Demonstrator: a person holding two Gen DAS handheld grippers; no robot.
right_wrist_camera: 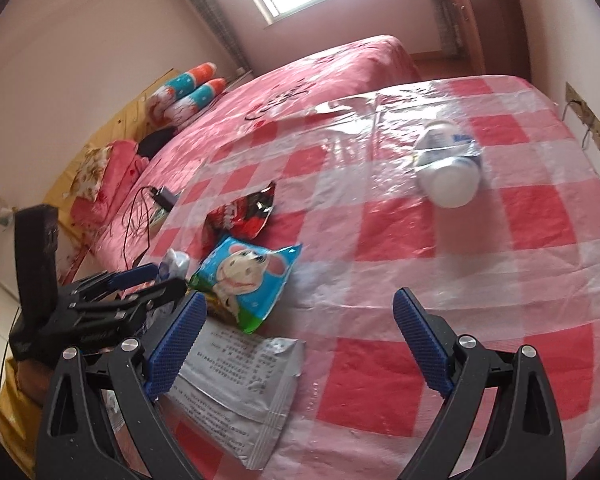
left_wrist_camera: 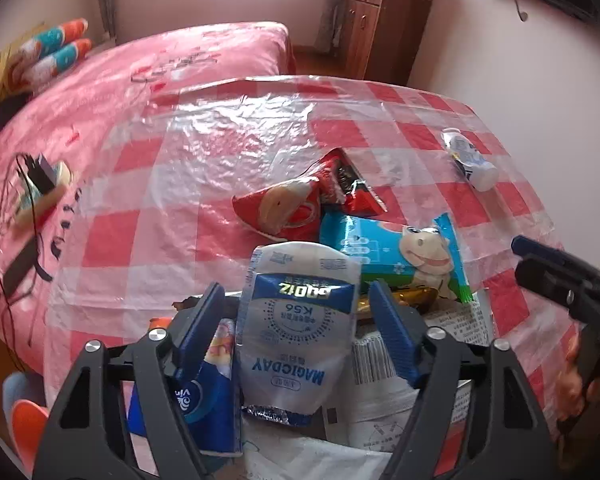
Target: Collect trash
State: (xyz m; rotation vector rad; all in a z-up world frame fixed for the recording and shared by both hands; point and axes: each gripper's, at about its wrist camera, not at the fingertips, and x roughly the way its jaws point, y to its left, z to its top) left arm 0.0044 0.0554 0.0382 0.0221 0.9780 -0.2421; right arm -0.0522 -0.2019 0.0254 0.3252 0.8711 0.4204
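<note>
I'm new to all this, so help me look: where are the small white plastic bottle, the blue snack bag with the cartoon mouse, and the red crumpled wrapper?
small white plastic bottle (right_wrist_camera: 448, 164), right wrist view, its body.
blue snack bag with cartoon mouse (right_wrist_camera: 248, 276), right wrist view, the printed face.
red crumpled wrapper (left_wrist_camera: 288, 210), left wrist view, its front panel.

Glossy crinkled clear plastic sheet (right_wrist_camera: 440, 248) over red-white check cloth ahead of both tools. Btwn left gripper (left_wrist_camera: 298, 312) pads (left_wrist_camera: 392, 332), ribbed blue: smooth white plastic pouch (left_wrist_camera: 300, 320), foil-edged. Under right gripper (right_wrist_camera: 300, 320), matt silver foil sachet (right_wrist_camera: 244, 384). Shiny snack wrappers (right_wrist_camera: 248, 280) beyond.
</note>
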